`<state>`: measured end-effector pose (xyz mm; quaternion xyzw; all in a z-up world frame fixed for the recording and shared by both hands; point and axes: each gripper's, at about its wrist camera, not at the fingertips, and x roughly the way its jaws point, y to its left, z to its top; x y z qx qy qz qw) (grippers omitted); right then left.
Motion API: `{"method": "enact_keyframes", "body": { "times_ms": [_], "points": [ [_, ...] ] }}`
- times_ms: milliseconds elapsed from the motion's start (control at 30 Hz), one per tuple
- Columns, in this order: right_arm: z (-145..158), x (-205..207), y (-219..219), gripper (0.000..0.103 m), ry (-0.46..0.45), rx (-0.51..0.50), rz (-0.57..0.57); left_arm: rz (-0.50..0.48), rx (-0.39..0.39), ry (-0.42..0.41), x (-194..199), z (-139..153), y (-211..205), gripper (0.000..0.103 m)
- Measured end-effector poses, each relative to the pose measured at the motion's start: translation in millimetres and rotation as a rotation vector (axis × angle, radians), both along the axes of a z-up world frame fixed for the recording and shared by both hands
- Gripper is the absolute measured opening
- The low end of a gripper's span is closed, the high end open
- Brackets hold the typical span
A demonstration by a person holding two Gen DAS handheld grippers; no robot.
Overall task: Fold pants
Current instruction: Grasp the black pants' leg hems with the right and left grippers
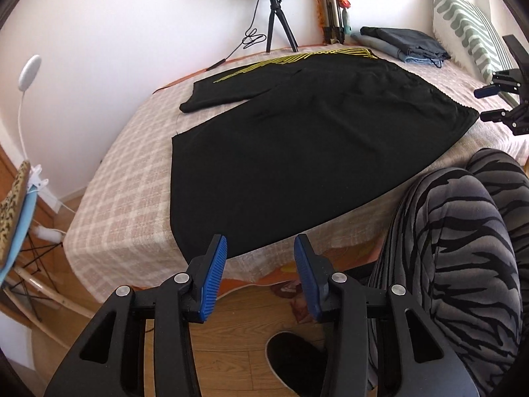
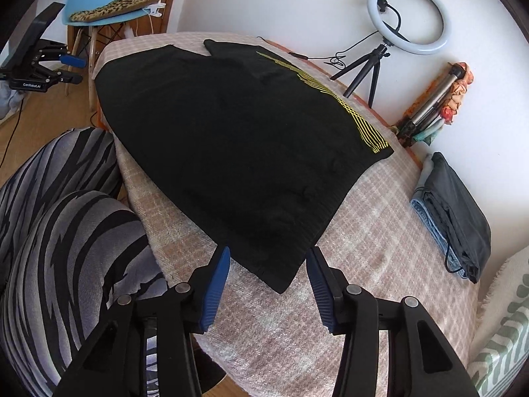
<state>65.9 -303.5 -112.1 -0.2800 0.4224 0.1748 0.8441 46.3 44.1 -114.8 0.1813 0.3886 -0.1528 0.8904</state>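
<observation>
Both tongs stand parted, grasping nothing: left tongs (image 1: 261, 264) just short of the near leg hem, right tongs (image 2: 267, 274) straddling the waistband corner of the black pants (image 2: 231, 152). These lie flat on the checked bed (image 2: 380, 231), long axis running between the hands. Whether the pads touch cloth is unclear.

"CenRobot.AI" — white lettering on left tool (image 2: 71, 69) body.

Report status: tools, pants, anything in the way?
Left tool open, at the pants hem corner. Right tool open, at the waist corner. Pants flat on bed. Nothing blocking.
</observation>
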Motion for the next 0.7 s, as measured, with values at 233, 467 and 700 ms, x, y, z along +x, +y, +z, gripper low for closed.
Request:
{"method": "enact_keyframes", "body": {
  "times_ms": [233, 467, 700],
  "points": [
    [-19.0, 13.6, 15.4, 0.047, 0.055, -0.066, 0.083, -0.071, 0.107, -0.013, 6.5, -16.7, -5.4, 0.041],
    [-22.4, 20.6, 15.5, 0.029, 0.098, -0.074, 0.114, -0.119, 0.138, -0.017, 12.6, -25.7, -11.9, 0.041],
    [-7.7, 29.6, 12.9, 0.005, 0.066, -0.034, 0.081, -0.167, 0.223, -0.05, 15.1, -37.5, -19.5, 0.042]
  ]
}}
